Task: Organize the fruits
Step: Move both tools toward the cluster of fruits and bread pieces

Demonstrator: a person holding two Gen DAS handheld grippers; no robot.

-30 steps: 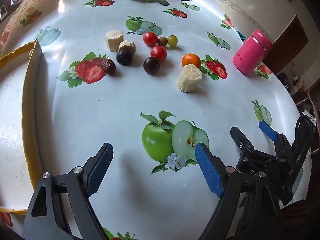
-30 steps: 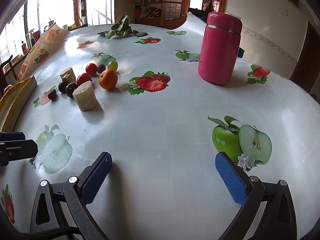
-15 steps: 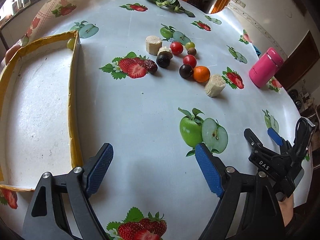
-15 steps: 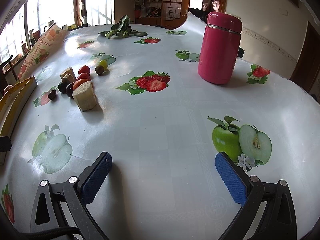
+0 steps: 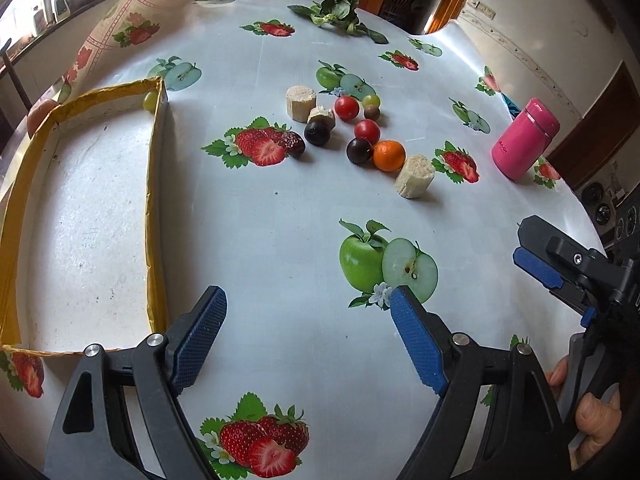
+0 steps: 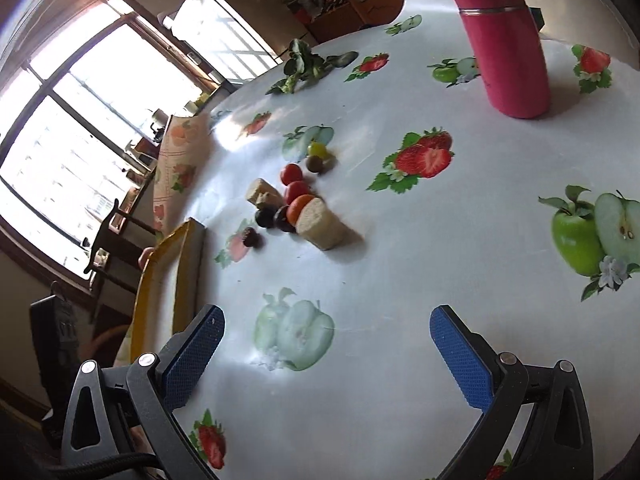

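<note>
Loose fruit lies mid-table: an orange (image 5: pixel 389 155) (image 6: pixel 300 207), red tomatoes (image 5: pixel 346 107) (image 6: pixel 291 173), dark plums (image 5: pixel 317 133) (image 6: pixel 265 217), a green grape (image 5: pixel 371 100) and pale cut chunks (image 5: pixel 415 176) (image 6: pixel 325 224). A yellow-rimmed white tray (image 5: pixel 154 184) (image 6: pixel 186 264) sits at the left, with one green grape (image 5: pixel 149 99) in its far corner. My left gripper (image 5: pixel 308 340) hovers open and empty over the near table, well short of the fruit. My right gripper (image 6: pixel 326 352) is open and empty too, tilted, and shows at the right edge (image 5: pixel 560 272) of the left wrist view.
A pink flask (image 5: pixel 524 144) (image 6: pixel 508 44) stands at the right of the table. Leafy greens (image 5: pixel 340 12) (image 6: pixel 304 64) lie at the far side. The tablecloth (image 5: pixel 280 220) carries printed apples and strawberries. A hand (image 5: pixel 592 412) holds the right gripper's handle.
The left gripper has pulled back and up, bringing the whole tray into view. The right gripper has tilted and swung left toward the fruit cluster. The orange has rolled against a pale chunk.
</note>
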